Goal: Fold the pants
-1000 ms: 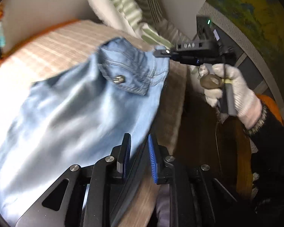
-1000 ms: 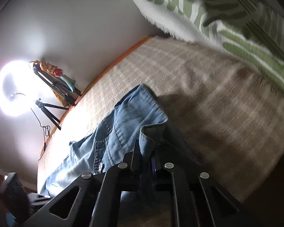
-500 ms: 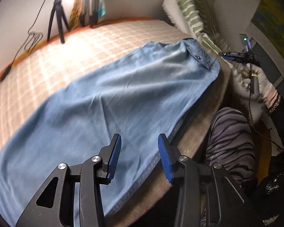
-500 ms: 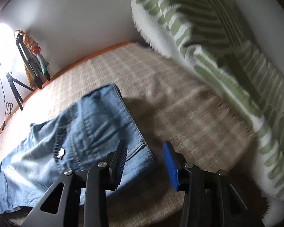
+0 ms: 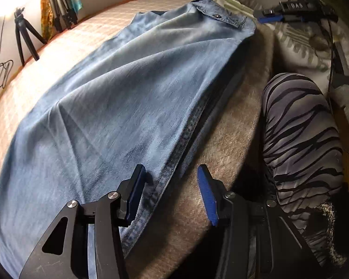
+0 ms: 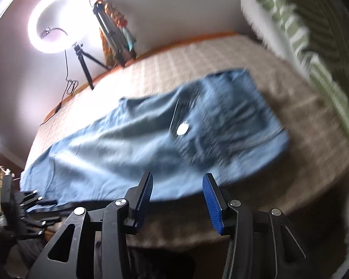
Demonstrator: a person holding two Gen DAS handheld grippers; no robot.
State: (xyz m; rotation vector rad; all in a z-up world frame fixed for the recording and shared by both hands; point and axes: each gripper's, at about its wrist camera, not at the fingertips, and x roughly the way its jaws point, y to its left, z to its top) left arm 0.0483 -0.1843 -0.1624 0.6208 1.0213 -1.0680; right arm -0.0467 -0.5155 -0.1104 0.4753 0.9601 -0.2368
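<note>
Light blue denim pants point(image 5: 109, 107) lie flat along the bed, folded lengthwise, waistband with a metal button at the far end. My left gripper point(image 5: 171, 190) is open and empty, just above the pants' near seam edge by the bed's front edge. My right gripper point(image 6: 178, 195) is open and empty, hovering over the front edge of the bed near the waist end of the pants point(image 6: 165, 139); this view is blurred. The right gripper also shows in the left wrist view point(image 5: 288, 15) beyond the waistband. The left gripper shows in the right wrist view point(image 6: 32, 207) at the leg end.
The bed has a beige checked cover point(image 5: 65, 46). A green striped blanket point(image 6: 314, 46) lies at the head end. A ring light on a tripod point(image 6: 58, 21) and folded stands point(image 6: 114, 37) are by the far wall. A knee in striped leggings point(image 5: 300, 134) is beside the bed.
Both grippers have let go of the pants and opened. The pants now lie spread flat on the bed. Both grippers have drawn back towards the bed's front edge.
</note>
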